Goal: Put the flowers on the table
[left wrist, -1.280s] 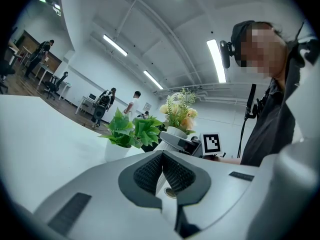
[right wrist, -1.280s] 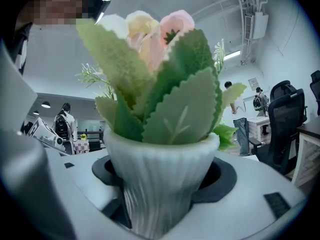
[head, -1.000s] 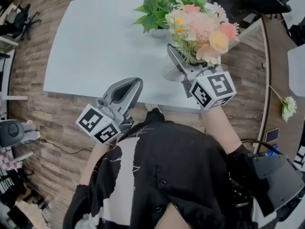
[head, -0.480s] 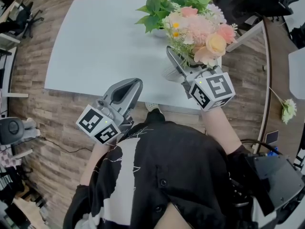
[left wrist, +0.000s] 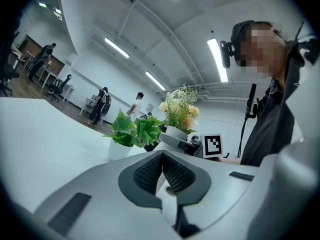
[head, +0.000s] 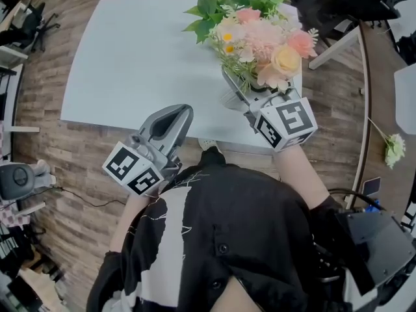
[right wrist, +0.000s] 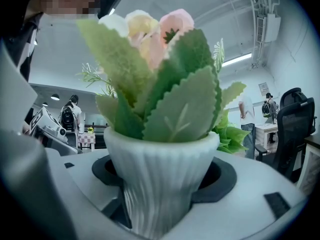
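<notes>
Pale table bearing green potted plant

Your flowers are pink, peach and cream among green leaves, in a ribbed white pot. Your worktop is pale blue-grey. Your left tongs are grey, their cube patterned black and white.

"What sort of place is this?"

"An open-plan office, I'd say. A black swivel chair stands beside a desk, and another office chair sits at the edge of the wood-plank floor."

"And overhead?"

"Long strip lights run across a high white ceiling with exposed pipes. People with backpacks stand about at the far end of the room, beyond a large white table."
</notes>
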Available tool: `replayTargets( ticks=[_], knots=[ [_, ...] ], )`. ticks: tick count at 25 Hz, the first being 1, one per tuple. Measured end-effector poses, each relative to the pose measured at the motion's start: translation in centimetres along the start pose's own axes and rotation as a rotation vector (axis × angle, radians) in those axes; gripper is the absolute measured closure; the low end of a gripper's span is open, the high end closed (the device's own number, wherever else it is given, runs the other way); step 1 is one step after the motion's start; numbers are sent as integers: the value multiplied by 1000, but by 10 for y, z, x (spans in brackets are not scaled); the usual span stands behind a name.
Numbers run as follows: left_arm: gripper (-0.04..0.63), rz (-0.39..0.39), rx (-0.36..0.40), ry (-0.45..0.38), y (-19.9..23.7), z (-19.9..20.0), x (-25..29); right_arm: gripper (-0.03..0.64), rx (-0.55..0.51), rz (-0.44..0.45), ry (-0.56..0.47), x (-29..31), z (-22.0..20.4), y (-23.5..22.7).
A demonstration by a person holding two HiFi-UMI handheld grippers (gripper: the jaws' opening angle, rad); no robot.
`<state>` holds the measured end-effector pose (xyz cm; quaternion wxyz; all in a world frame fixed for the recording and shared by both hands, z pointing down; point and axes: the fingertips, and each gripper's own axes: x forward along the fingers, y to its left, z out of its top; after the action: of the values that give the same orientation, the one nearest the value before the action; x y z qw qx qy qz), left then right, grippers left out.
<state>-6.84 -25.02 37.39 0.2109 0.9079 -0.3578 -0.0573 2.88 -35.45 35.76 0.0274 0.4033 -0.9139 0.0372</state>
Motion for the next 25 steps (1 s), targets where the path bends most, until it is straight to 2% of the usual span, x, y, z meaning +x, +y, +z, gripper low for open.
replayTargets(
  ticks=[25],
  knots=[
    [584,22,24,-14,-3,8,-6,262,-48,2,12,4,-1,12]
  ],
)
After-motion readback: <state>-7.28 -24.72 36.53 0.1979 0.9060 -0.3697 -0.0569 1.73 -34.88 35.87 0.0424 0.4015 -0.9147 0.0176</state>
